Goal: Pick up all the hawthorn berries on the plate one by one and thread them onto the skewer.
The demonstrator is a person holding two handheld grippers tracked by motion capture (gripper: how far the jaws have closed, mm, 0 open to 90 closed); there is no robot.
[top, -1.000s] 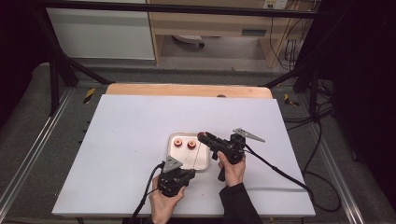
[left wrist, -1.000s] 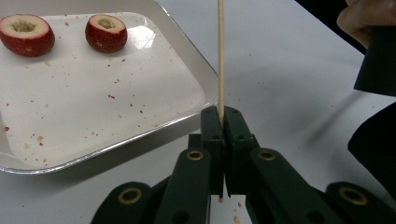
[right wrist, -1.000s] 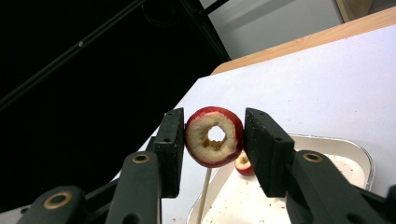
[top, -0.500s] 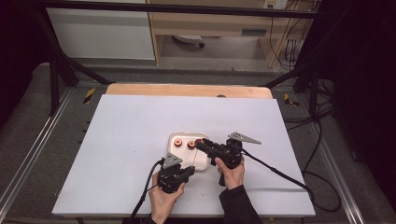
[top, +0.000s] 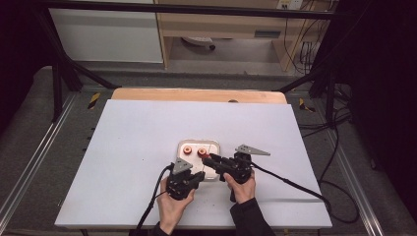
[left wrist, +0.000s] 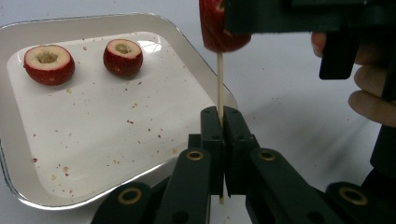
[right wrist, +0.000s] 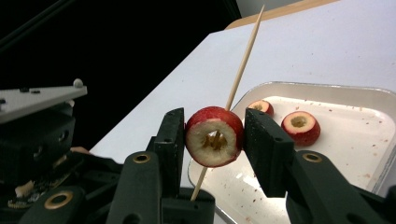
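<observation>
**Two cored fruit halves left, one going on the skewer**

Two red cored fruits [left wrist: 49, 64] and [left wrist: 123, 57] lie in the white tray [left wrist: 28, 196] on the worktop [top: 128, 147]. My left tongs [left wrist: 219, 122] are clamped narrow on the wooden skewer [left wrist: 219, 81]. My right tongs [right wrist: 214, 135], which hung farther right a second ago, have swung in over the tray, squeezing a third fruit [right wrist: 215, 136]. It is threaded on the stick, so I judge this piece nearly seated.
</observation>
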